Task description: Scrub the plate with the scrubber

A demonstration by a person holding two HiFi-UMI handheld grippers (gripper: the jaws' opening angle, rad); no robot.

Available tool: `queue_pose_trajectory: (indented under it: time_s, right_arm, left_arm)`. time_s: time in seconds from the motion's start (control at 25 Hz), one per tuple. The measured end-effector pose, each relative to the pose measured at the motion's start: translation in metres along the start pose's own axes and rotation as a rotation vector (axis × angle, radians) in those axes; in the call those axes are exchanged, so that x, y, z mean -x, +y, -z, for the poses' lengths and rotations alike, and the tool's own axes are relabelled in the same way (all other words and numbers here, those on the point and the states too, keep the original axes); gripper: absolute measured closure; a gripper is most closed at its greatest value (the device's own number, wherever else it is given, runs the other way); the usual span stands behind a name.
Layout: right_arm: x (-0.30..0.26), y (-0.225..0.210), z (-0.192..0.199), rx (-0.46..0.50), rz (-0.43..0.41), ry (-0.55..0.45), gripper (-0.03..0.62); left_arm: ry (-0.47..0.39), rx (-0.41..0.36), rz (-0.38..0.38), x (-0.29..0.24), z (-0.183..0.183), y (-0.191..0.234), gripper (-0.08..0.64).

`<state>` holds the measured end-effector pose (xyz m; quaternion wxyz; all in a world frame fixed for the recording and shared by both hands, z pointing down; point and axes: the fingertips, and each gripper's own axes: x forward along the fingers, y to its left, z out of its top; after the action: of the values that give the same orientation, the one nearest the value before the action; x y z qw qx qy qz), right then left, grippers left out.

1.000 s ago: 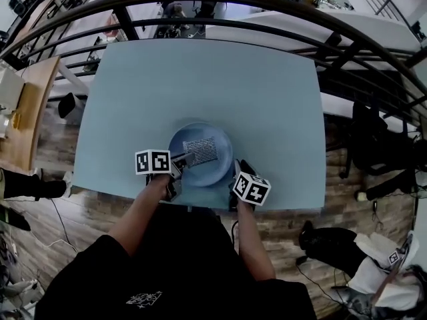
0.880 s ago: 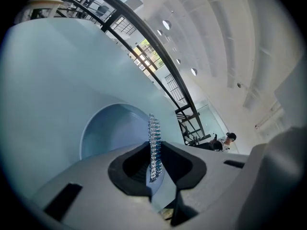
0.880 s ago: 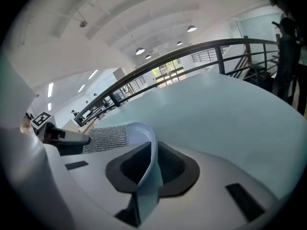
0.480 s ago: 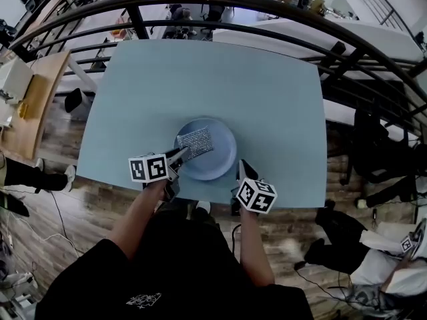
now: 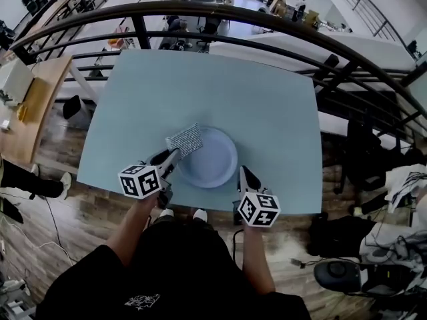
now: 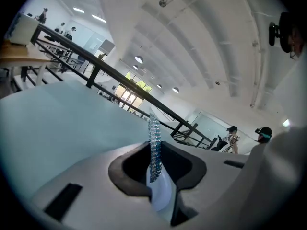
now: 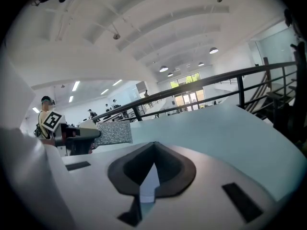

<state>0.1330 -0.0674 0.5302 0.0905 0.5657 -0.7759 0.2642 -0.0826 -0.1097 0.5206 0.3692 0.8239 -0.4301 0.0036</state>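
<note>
My left tool (image 5: 169, 156) stays clamped on the scrubber (image 5: 185, 139), which has slid from the plate's (image 5: 212, 160) middle to its far-left rim. My right tool (image 5: 245, 174) has shut, empty, beside the plate on the table (image 5: 267, 99). The scrubbing looks paused or done.

My right gripper (image 7: 153, 147) has its jaws pressed together, nothing between them. Ahead, off to their left, the left gripper (image 7: 72, 139) holds the grey scrubber (image 7: 113, 133). Pale blue table (image 7: 230, 128) stretches ahead, dark railing (image 7: 230, 75) beyond.

table (image 5: 267, 99): light blue | railing (image 5: 220, 9): dark, behind table | floor (image 5: 63, 209): wood | desk (image 5: 33, 105): wooden, far left
</note>
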Motion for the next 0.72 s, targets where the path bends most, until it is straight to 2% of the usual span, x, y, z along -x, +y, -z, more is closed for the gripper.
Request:
queue_pose_trajectory:
  time_s: [0.12,0.28,0.72]
  right_arm:
    - [0.008,0.013,-0.017,0.052,0.011,-0.041,0.586]
    - [0.017,0.031,-0.045,0.07,0.042,-0.099,0.586]
    - [0.033,0.07,-0.11,0.097,0.102,-0.225,0.586]
  left_arm:
    - [-0.042,-0.095,-0.002,0.016,-0.025,0.001,0.485]
    - [-0.077,-0.212,0.003,0.034,-0.06,0.001,0.485]
    - [-0.147,-0.389,0.044,0.056,-0.131,-0.01,0.485]
